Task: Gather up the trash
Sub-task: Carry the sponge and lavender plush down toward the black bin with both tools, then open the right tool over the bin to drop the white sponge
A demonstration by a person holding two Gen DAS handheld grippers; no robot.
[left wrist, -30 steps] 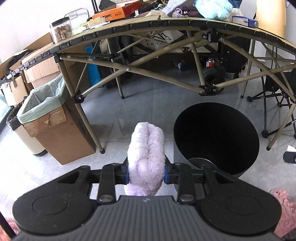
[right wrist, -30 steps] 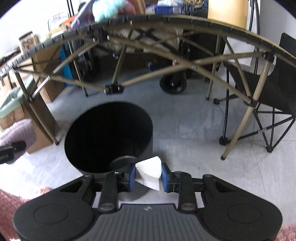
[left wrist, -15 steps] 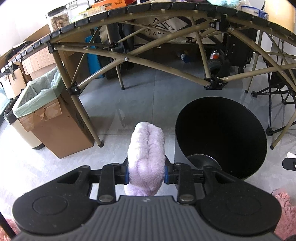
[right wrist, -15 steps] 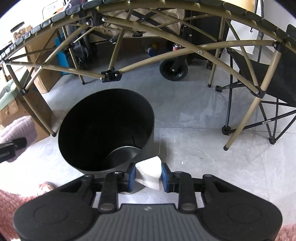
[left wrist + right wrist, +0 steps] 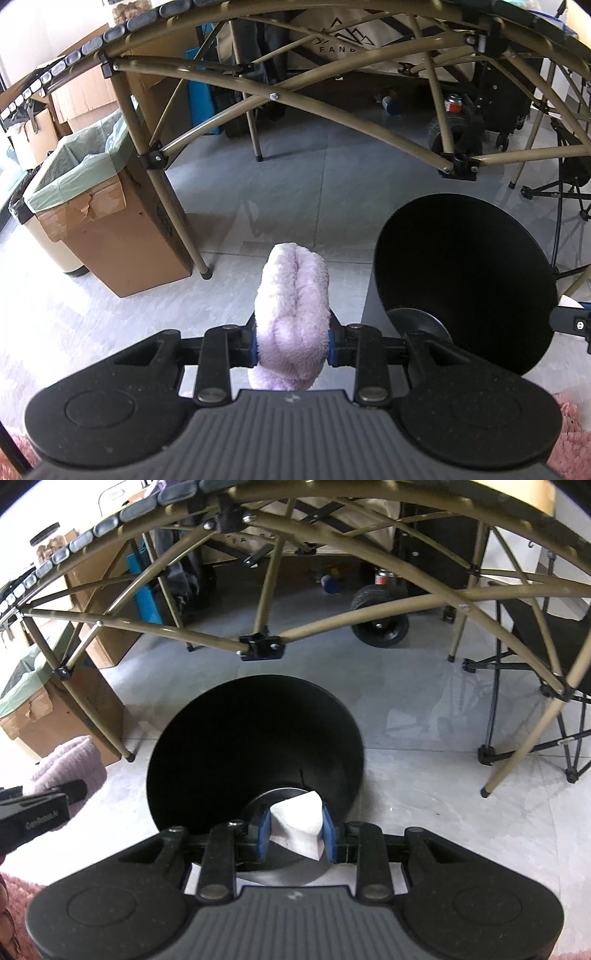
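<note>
White tissue (image 5: 295, 821) between right gripper (image 5: 296, 830) pads

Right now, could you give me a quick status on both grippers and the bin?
Left gripper shut on lilac fluffy cloth. Right gripper shut on white tissue, over black bin mouth. Nothing blocking.

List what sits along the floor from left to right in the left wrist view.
Cream bin with black liner → brown cardboard box lined with a green bag → fluffy lilac cloth in the left claw → round black trash bin → tip of the right claw.
</note>
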